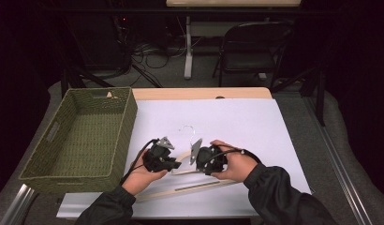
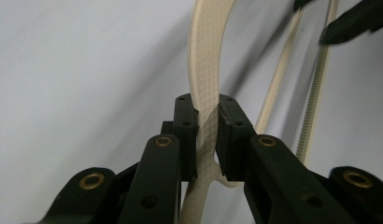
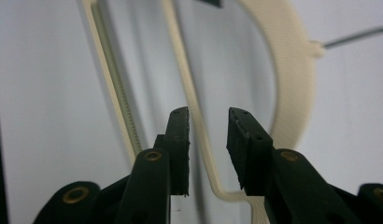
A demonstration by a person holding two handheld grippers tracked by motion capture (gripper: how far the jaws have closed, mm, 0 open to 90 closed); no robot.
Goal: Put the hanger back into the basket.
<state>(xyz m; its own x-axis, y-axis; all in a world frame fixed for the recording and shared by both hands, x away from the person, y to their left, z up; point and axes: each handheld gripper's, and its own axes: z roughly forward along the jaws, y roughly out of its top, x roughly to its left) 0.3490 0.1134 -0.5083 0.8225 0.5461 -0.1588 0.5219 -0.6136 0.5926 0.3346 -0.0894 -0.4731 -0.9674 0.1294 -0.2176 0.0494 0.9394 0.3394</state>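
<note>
**Cream hanger (image 1: 190, 165) being gripped on the bench (image 1: 255, 122), basket waiting alongside**

The hanger is lying flat on the white bench between the two hands; the left hand-held gripper (image 2: 207, 122) is clamping its jaws on the hanger's curved shoulder, while the right hand-held gripper (image 3: 207, 135) is standing with jaws parted astride the thin inner bar, not yet closing. The metal hook (image 1: 188, 130) is pointing away, beyond both grippers. Off to the left gripper's outer side, the green woven basket (image 1: 129, 117) is sitting empty, so by the look of it the lift and transfer are yet to come.
</note>
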